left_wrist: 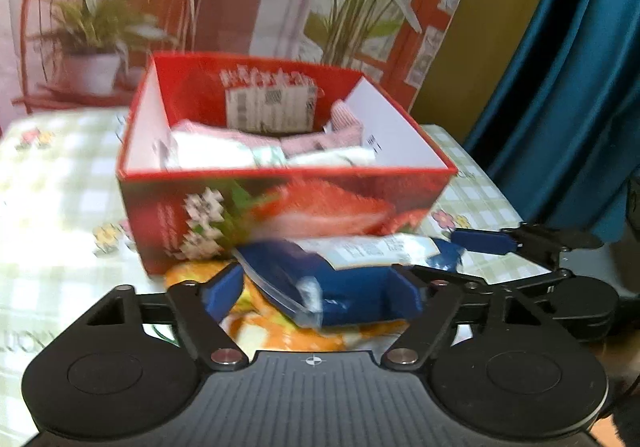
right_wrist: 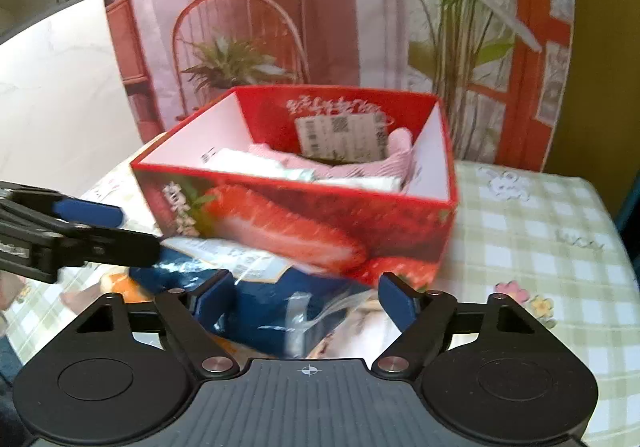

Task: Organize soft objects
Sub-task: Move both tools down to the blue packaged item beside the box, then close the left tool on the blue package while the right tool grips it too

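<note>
A dark blue soft packet in clear plastic wrap with a pale printed label (left_wrist: 348, 279) lies on the green-checked cloth of the counter (left_wrist: 52, 183), touching the front wall of the red strawberry-printed cardboard box (left_wrist: 280, 207). Pink and white folded cloths (left_wrist: 280, 149) sit inside the box. The left tool (left_wrist: 316, 291) and right tool (right_wrist: 306, 301) both straddle the packet; blur hides whether either one presses it.
</note>
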The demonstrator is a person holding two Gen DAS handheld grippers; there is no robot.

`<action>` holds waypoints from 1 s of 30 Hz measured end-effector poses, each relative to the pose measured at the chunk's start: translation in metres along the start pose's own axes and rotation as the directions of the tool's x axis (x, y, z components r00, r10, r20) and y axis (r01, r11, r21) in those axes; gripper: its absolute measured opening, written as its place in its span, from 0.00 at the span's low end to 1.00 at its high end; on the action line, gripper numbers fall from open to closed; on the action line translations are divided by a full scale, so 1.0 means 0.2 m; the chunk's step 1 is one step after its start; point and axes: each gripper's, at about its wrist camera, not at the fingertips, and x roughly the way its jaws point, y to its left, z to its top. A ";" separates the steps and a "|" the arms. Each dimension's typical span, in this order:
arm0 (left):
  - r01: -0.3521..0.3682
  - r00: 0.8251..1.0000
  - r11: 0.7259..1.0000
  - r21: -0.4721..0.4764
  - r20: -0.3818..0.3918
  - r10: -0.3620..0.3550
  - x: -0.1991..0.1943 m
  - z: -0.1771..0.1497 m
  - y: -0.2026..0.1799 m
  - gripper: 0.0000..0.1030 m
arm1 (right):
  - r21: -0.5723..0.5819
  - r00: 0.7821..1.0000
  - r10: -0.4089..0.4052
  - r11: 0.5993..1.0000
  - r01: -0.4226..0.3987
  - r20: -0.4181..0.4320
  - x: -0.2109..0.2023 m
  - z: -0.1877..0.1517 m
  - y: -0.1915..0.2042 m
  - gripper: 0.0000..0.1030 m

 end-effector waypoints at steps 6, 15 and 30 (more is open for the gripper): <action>0.037 0.999 0.999 -0.035 -0.015 -0.037 0.05 -0.05 0.01 0.61 | 0.010 0.999 0.048 0.999 -0.048 0.004 0.01 -0.04 0.01 0.53; 0.032 0.999 0.999 -0.010 0.021 -0.031 0.03 -0.04 0.00 0.41 | 0.062 0.997 0.069 0.996 -0.071 0.029 -0.01 -0.04 0.00 0.33; 0.043 0.989 0.999 -0.004 0.141 -0.042 -0.16 -0.10 -0.06 0.41 | 0.043 0.989 0.053 0.997 -0.060 0.135 -0.19 -0.08 0.08 0.27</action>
